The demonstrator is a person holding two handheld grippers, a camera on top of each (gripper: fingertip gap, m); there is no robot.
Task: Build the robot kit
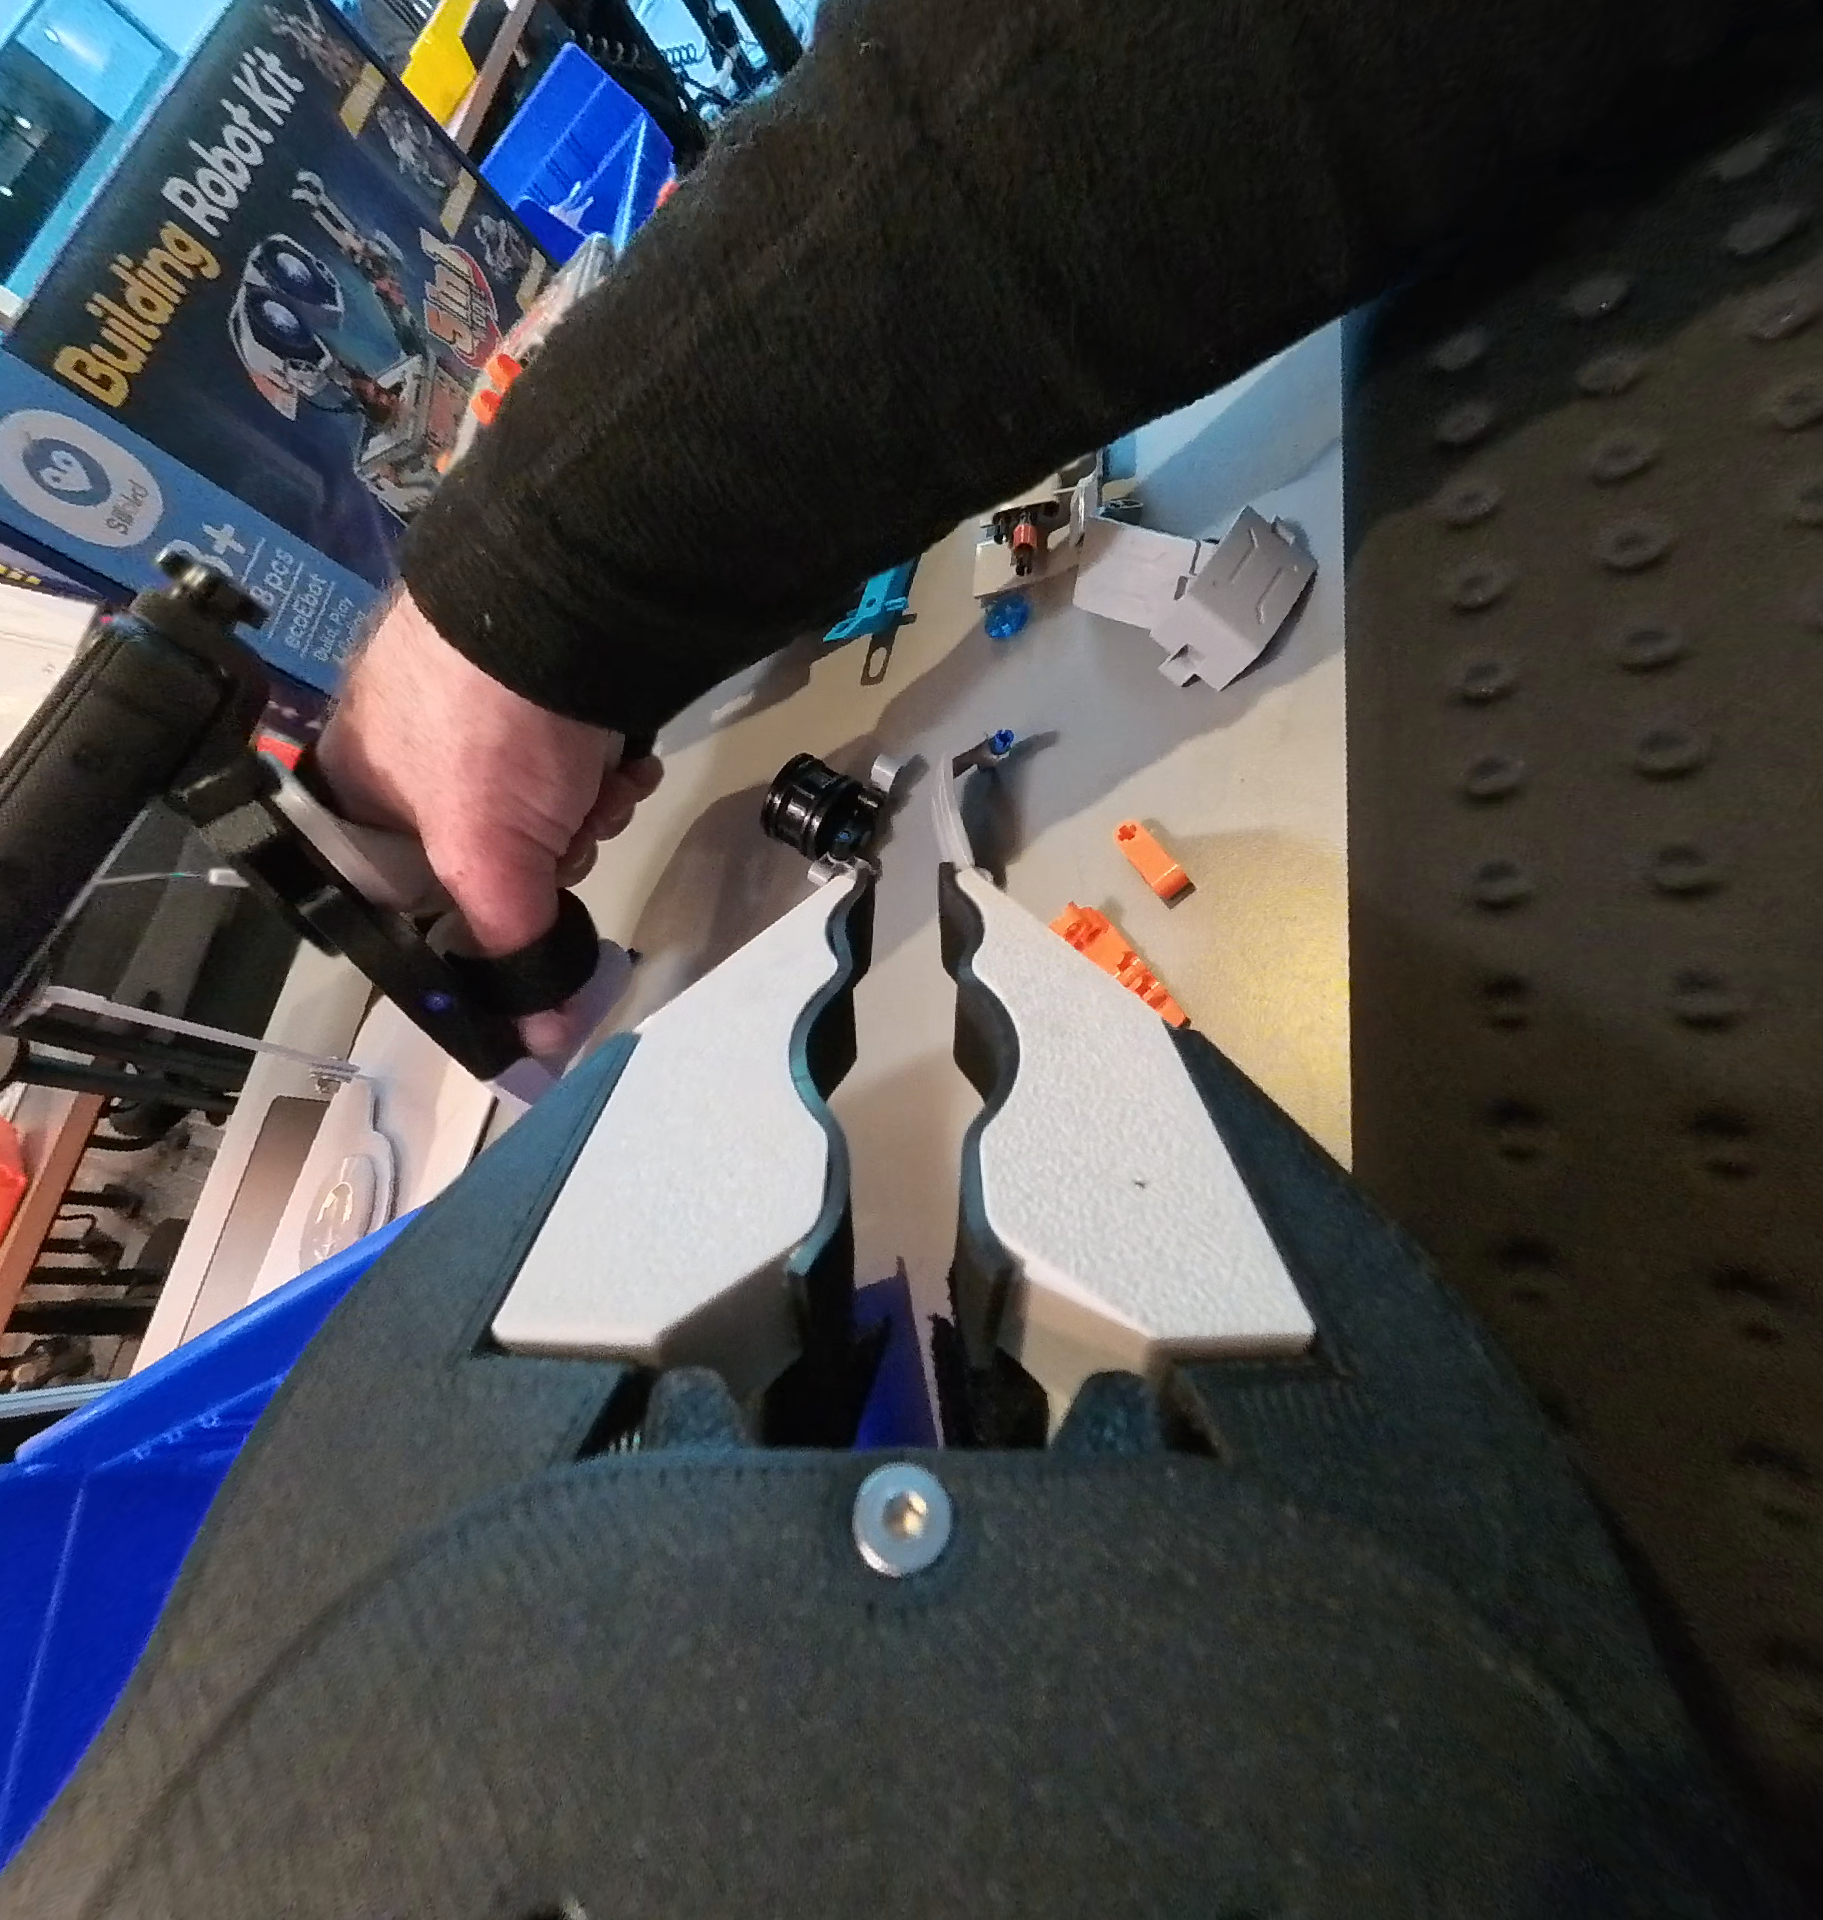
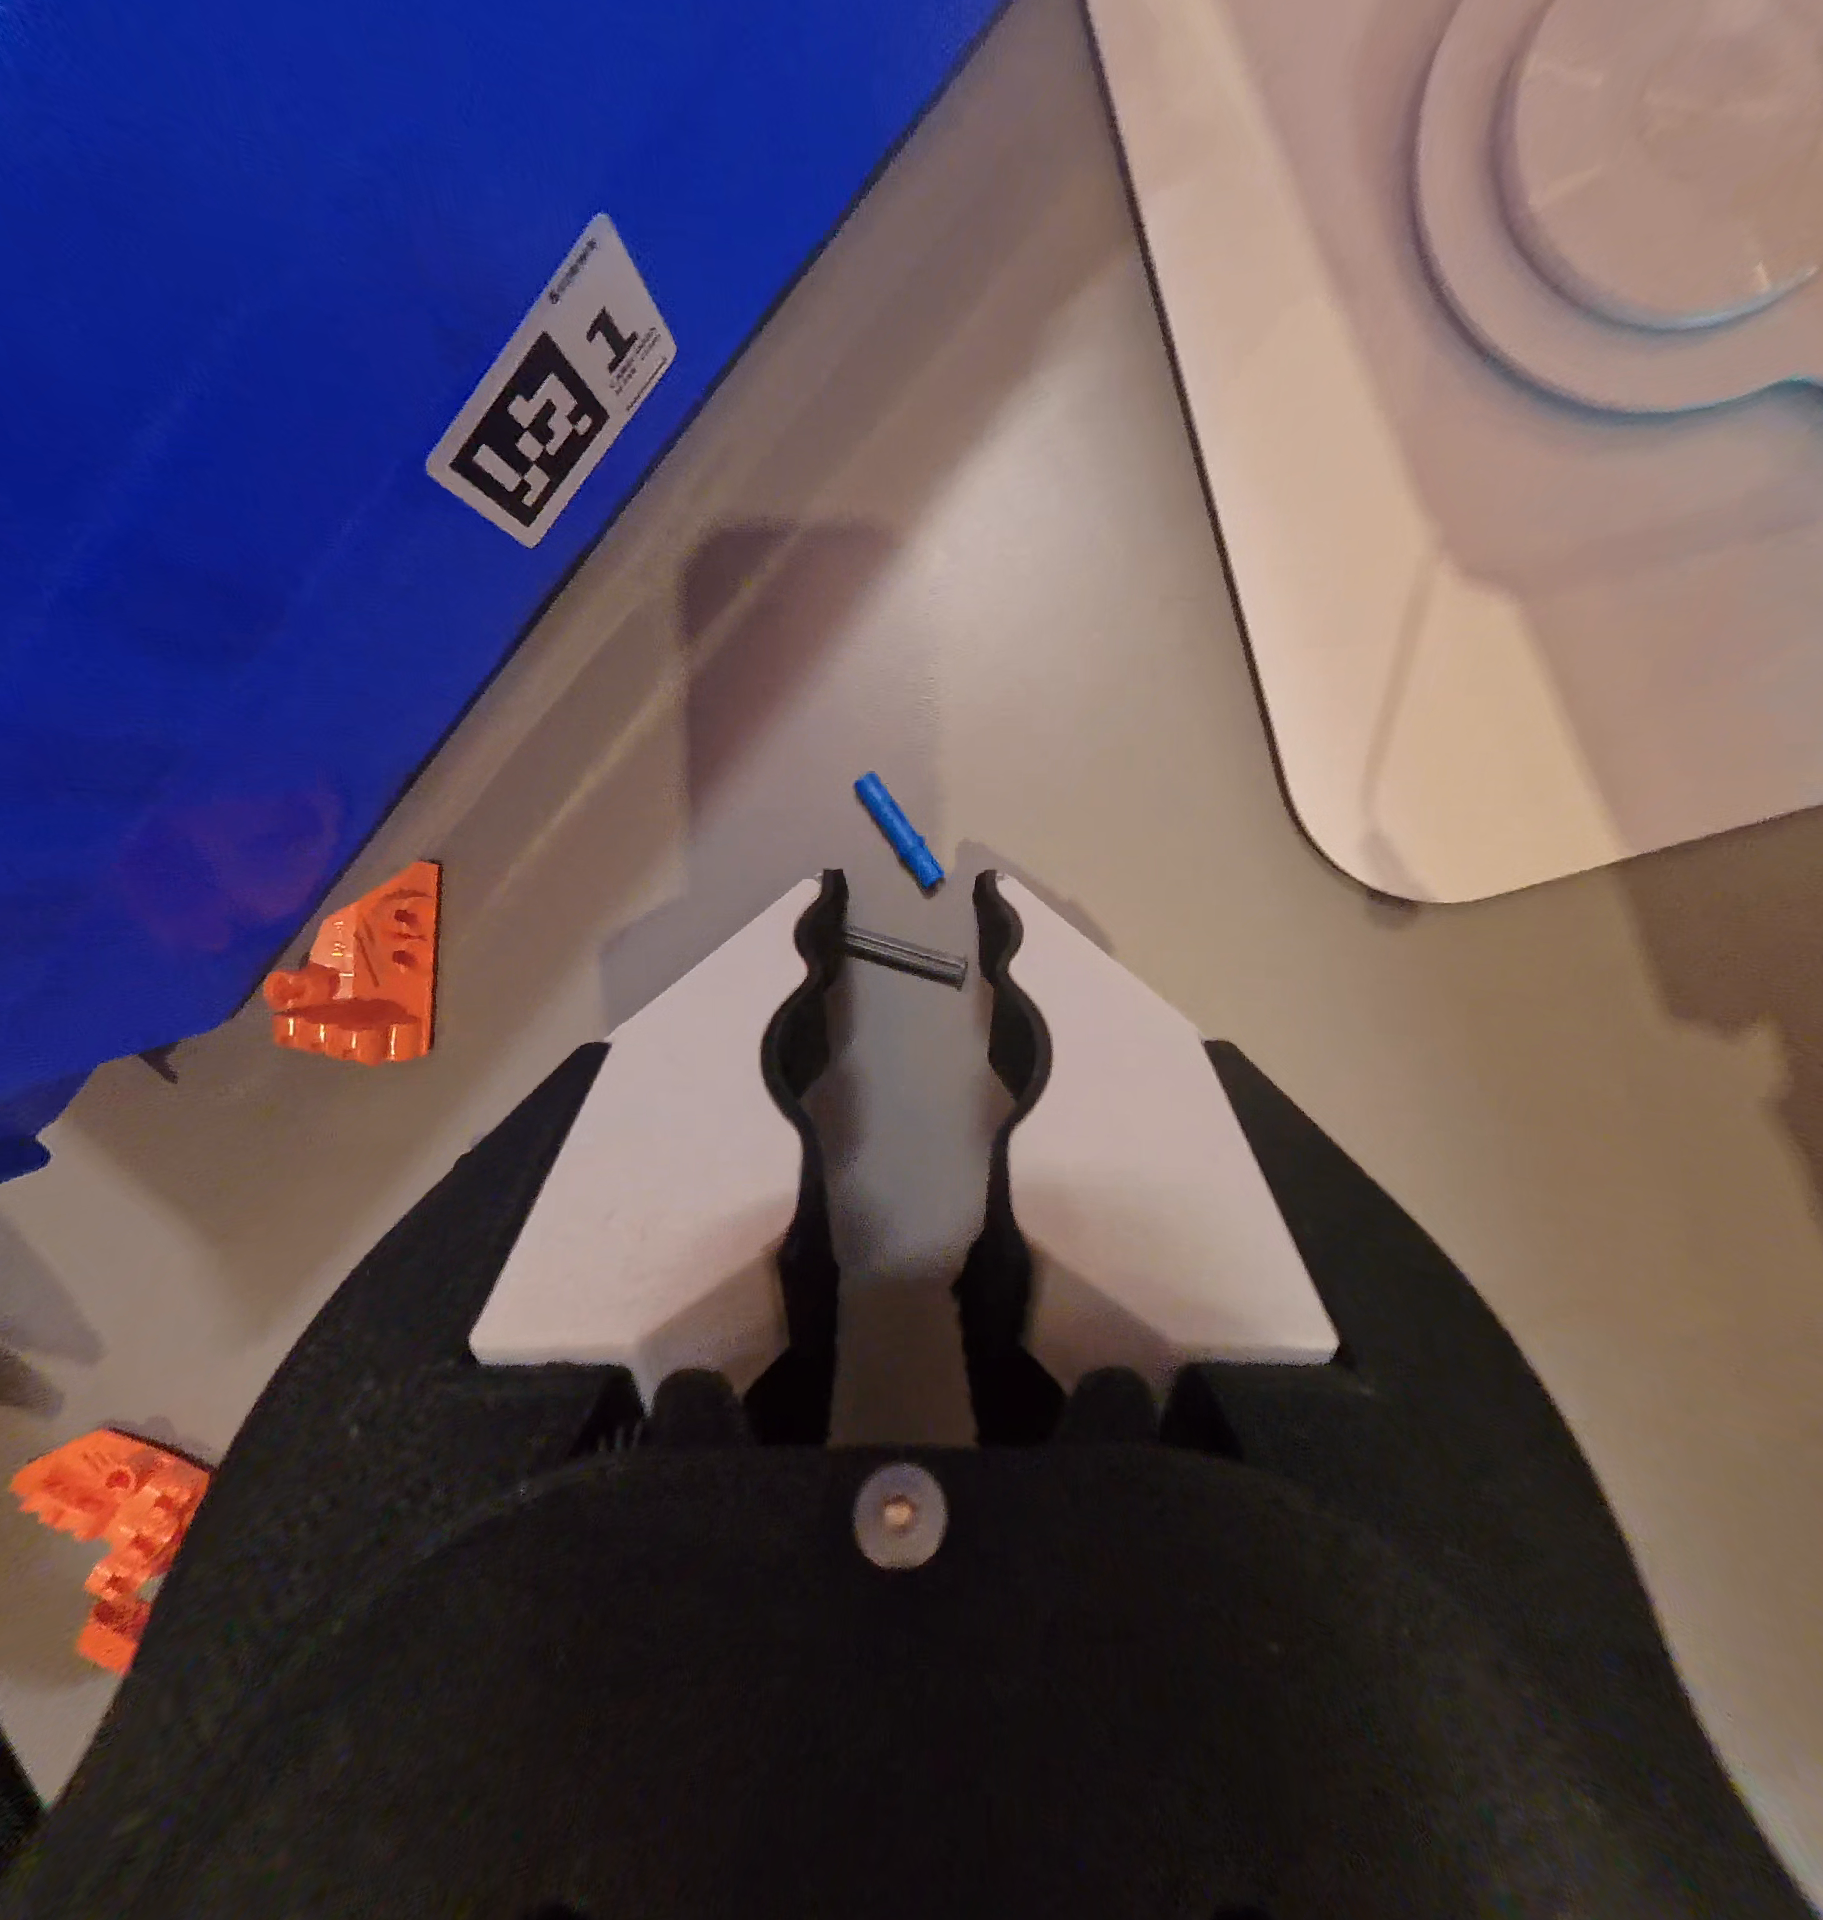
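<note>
1. Fingers (image 2: 822, 914) of the right gripper (image 2: 909, 883) are standing spread apart over the grey table (image 2: 1302, 1195), pinching nothing; a thin dark grey pin (image 2: 907, 956) is lying on the table in the gap between the two tips, its left end right at the left finger, though I cannot tell whether it is touching.
2. Just beyond those tips, a small blue pin (image 2: 899, 829) is lying slanted on the table, apart from the grey pin.
3. Left of the right gripper, an orange wedge-shaped brick (image 2: 367, 971) is sitting at the foot of a blue bin (image 2: 211, 416) that is bearing a white sticker with a black square marker (image 2: 552, 379); a second orange brick piece (image 2: 107, 1527) is showing at the lower left, and a white moulded tray (image 2: 1509, 520) is filling the upper right.
4. In the left wrist view, the left gripper (image 1: 907, 878) is holding its fingers (image 1: 741, 1039) slightly parted, with only a narrow gap at the tips and nothing pinched.
5. Close to the left tip, a black wheel hub (image 1: 819, 810) on a light grey connector is lying on the table; near the right tip, a curved clear strip (image 1: 948, 810) is resting.
6. Farther out, orange bricks (image 1: 1151, 847), a grey panel piece (image 1: 1229, 603) and a small blue round part (image 1: 1006, 618) are lying scattered.
7. A person's hand (image 1: 471, 790) in a black sleeve (image 1: 886, 364) is gripping the other gripper's handle at the left, in front of a printed toy kit box (image 1: 263, 312).
</note>
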